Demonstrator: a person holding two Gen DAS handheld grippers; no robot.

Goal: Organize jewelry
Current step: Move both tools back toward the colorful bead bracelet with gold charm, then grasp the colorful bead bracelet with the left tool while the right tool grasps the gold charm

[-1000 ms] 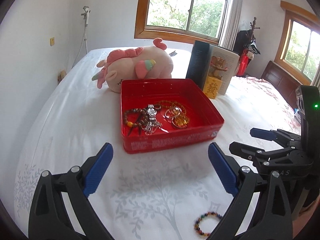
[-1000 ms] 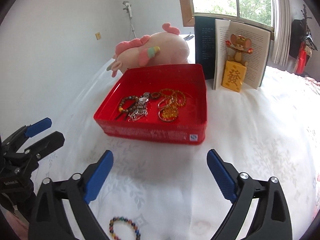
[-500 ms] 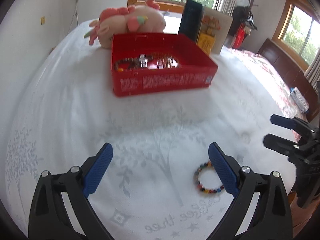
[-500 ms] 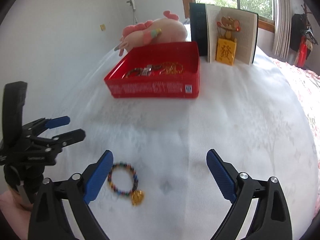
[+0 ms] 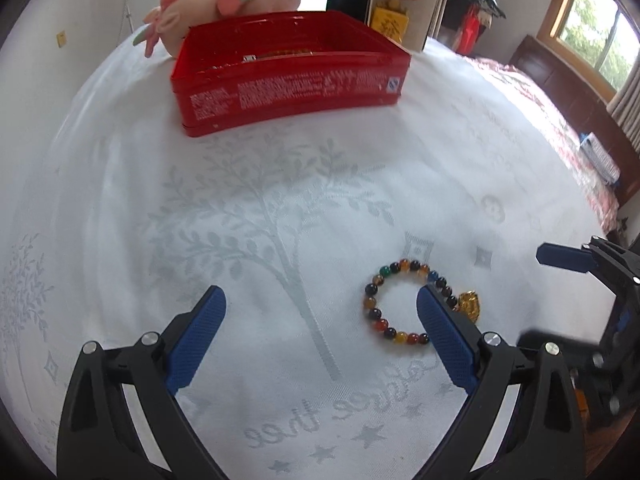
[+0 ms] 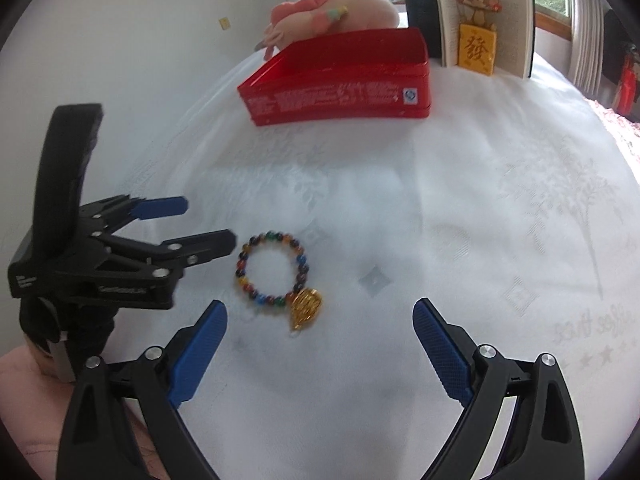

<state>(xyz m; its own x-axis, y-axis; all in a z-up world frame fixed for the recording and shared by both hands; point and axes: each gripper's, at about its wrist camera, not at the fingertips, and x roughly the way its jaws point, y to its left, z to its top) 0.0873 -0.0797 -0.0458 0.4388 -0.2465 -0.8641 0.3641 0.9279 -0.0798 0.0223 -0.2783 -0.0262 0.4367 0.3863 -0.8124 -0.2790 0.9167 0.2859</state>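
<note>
On the white sheet (image 5: 280, 208), just in front of both tongs, lies a bead bracelet (image 5: 404, 306) with a gold charm (image 6: 305, 307), well apart from the red box (image 5: 288, 80). Still out of the box, so not yet put away.

Left tongs (image 5: 320, 332) spread wide, holding nothing, with the right blue pad (image 5: 446, 340) over the ring of beads. Right tongs (image 6: 318, 356) spread wide too, empty, with the bracelet just ahead toward the left pad.

Probably time to pick up the bracelet. Best to use one pair of tongs only, so no bumping. Slide sideways until the beads sit between the two pads. Go down low and slow, almost to the sheet. Squeeze on the bead string, not on the charm, since round beads may roll and slip. Try not to pinch the soft sheet too. Lift a little, check for a good hold, then carry to the box, where other jewelry can just be seen over the wall.
</note>
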